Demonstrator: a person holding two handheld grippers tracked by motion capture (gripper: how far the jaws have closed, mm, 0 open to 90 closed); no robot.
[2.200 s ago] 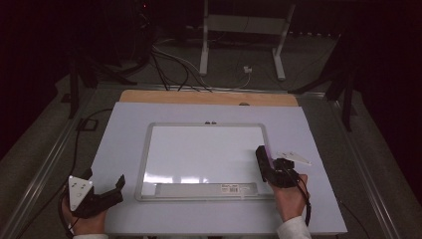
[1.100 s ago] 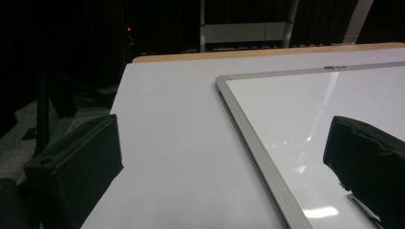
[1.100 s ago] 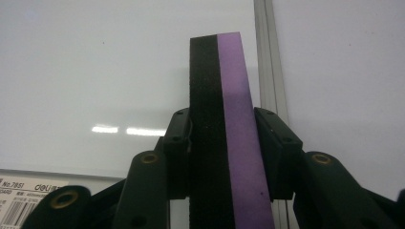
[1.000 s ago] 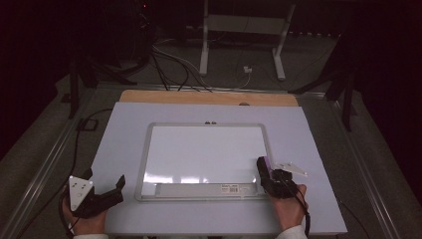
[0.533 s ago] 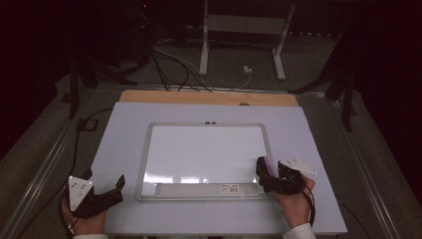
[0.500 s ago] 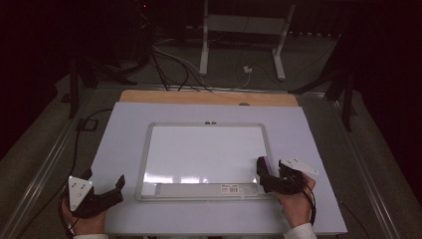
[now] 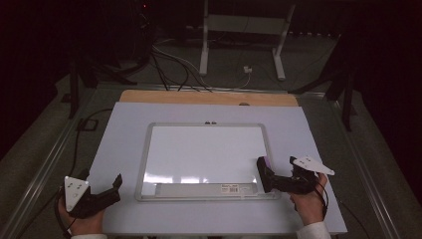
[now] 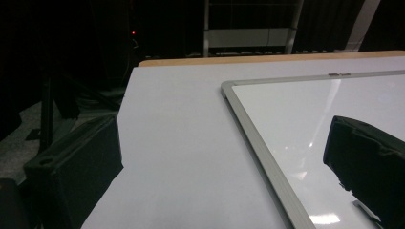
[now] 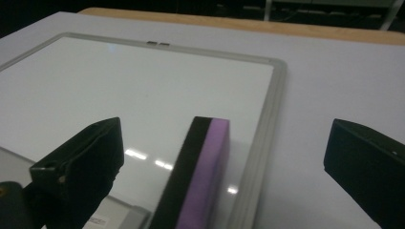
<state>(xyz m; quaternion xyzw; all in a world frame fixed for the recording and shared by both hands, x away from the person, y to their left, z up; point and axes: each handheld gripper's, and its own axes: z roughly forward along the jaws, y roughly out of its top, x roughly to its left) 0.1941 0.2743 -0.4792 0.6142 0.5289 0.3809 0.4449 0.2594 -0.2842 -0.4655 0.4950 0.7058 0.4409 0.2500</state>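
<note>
Where the right gripper (image 7: 263,172) sits at the lower right corner of the whiteboard (image 7: 206,154), its jaws stand wide apart, and a purple-and-black eraser (image 9: 198,176) stands on edge between them. In the right gripper view the eraser touches neither jaw; a clear gap shows on each side. The eraser rests on the board's white surface just inside the grey frame (image 9: 262,138), purple face toward the frame. In the high view the eraser (image 7: 263,163) shows as a small purple tip at the jaw ends.

The left gripper (image 7: 113,186) lies low at the near left of the white tabletop (image 7: 124,129), just off the board's lower left corner. Its jaws are spread with nothing between them; the left gripper view shows bare table and the board's frame (image 8: 260,143) running in the gap.

The board lies flat, centred on the table, its pen tray (image 7: 199,188) along the near edge.
</note>
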